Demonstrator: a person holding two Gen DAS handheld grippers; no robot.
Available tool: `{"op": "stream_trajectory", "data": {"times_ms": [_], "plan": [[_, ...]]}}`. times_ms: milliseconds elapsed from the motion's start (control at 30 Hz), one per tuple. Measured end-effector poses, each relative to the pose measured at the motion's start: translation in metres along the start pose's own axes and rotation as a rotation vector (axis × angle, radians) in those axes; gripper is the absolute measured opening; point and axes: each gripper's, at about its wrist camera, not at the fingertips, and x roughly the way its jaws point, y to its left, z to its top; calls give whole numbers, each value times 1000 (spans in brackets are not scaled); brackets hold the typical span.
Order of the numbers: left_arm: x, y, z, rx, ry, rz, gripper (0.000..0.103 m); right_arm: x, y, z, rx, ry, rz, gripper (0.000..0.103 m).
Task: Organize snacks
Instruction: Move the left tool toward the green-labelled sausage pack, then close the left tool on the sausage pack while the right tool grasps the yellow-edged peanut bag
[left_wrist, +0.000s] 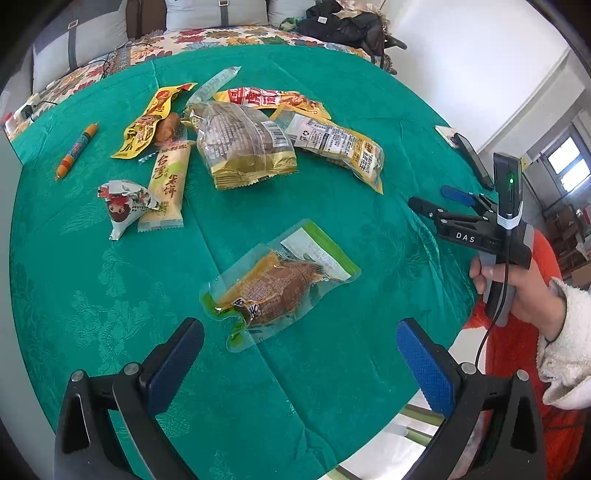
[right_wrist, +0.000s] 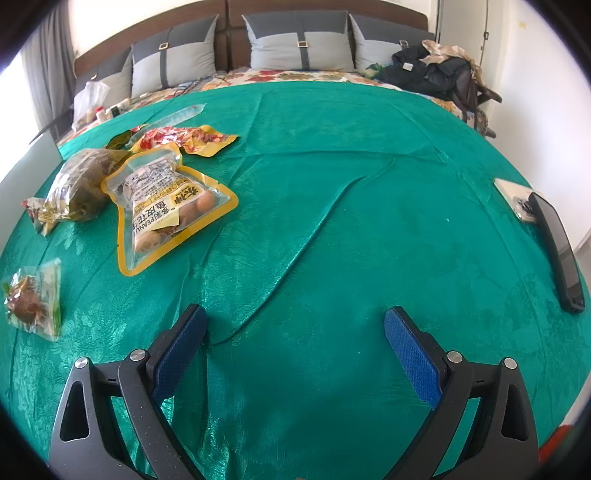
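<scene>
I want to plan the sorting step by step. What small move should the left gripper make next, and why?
Probably lower the left gripper onto the clear vacuum pouch with brown meat. Its jaws stand open and empty, the pouch lies just ahead of them, alone on the green tablecloth, apart from the snack pile.

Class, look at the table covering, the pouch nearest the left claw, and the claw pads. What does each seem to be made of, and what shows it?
Table covering: woven cloth, likely satin-like; it creases, shines, and shows a leafy pattern.
Pouch: clear glossy plastic film, vacuum-tight around brown food, with glare on its edges.
Pads of the left claw: blue, matte, with a fine dotted texture, probably rubber.
</scene>
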Motion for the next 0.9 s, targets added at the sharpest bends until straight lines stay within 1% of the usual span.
{"op": "stream_trajectory", "data": {"times_ms": [100,167,233,300,333,400,433,500,533,567,600,633,667,700,733,800,900], "plan": [[-11,15,9,-46,-46,9,103,0,2,1,-1,0,1,99],[-12,16,16,-22,-44,29,103,0,2,1,-1,0,0,99],[-3,7,24,54,-9,55,103,0,1,1,-2,0,1,99],[9,-11,27,168,40,81,103,0,2,1,-2,0,1,99],[16,-22,27,233,58,105,103,0,1,1,-2,0,1,99],[30,-40,27,355,66,180,103,0,2,1,-1,-1,1,99],[39,-46,28,395,65,218,103,0,1,1,-2,0,1,99],[57,-48,29,419,88,257,103,0,1,1,-2,0,1,99],[65,-46,30,408,109,259,102,0,1,1,-2,0,1,99],[71,-42,29,383,133,244,101,0,1,1,-2,-1,1,99],[75,-37,28,347,155,221,91,0,1,1,-2,-1,2,99],[78,-30,27,304,169,223,81,0,1,1,-2,-1,2,99],[76,-24,25,257,157,221,72,0,1,1,-2,-1,1,99],[71,-17,24,202,128,235,53,0,1,1,-2,-1,1,99],[65,-11,22,152,108,256,49,0,1,1,-2,0,1,99],[52,1,16,31,77,277,38,0,2,1,-2,0,1,99],[34,14,-1,-120,39,326,37,0,2,0,-2,0,1,99]]}}
